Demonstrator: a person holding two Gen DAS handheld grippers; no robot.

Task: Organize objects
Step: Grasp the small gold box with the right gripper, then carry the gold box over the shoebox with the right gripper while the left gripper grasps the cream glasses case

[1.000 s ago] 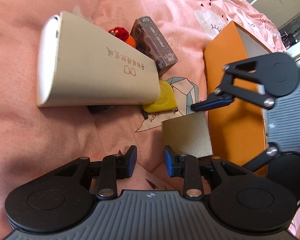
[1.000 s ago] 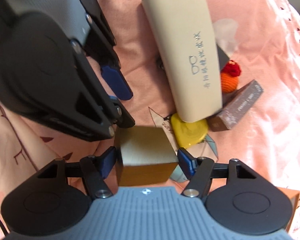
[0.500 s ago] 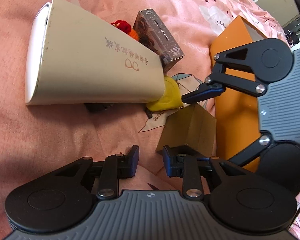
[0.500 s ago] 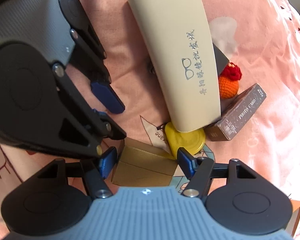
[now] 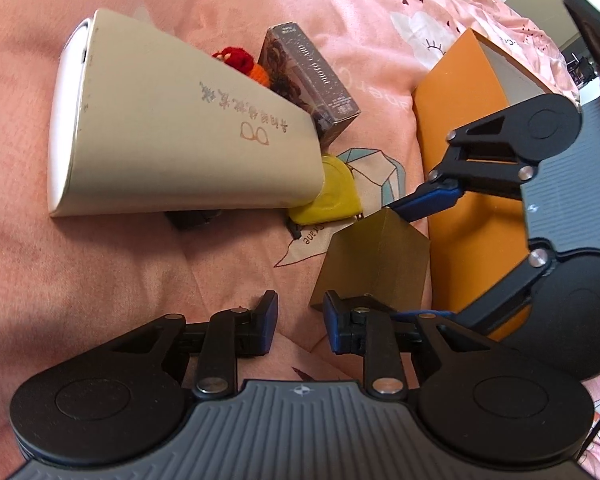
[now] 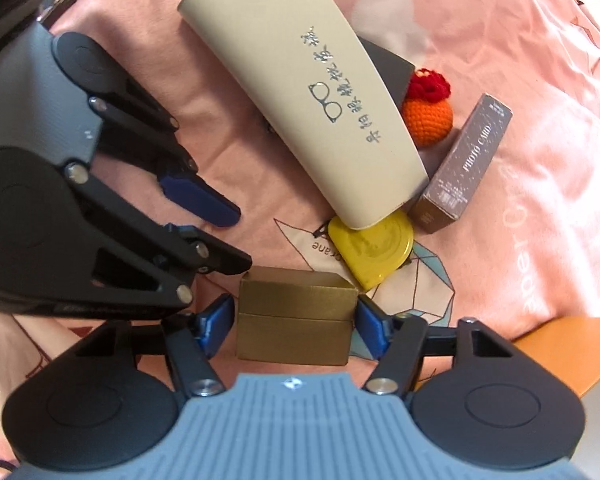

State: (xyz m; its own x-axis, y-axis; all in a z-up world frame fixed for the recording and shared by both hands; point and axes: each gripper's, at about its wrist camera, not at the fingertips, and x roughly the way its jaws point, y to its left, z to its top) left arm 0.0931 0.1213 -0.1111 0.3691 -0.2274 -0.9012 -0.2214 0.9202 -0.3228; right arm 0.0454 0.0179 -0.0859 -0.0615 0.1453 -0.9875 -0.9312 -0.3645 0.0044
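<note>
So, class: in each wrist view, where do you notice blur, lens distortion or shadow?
Left wrist view: fisheye bends the beige glasses case; shadow darkens the pink bedsheet lower left. Right wrist view: the left gripper is slightly soft; the small gold box is sharp.

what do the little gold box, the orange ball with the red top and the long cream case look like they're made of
Small gold box: looks like card with a matte metallic gold finish; sharp folded edges, a lid seam, dull sheen.
Orange ball with red top: crocheted yarn; stitch rows show.
Long cream glasses case: probably faux leather over a stiff shell; smooth matte face, printed glasses logo.
</note>
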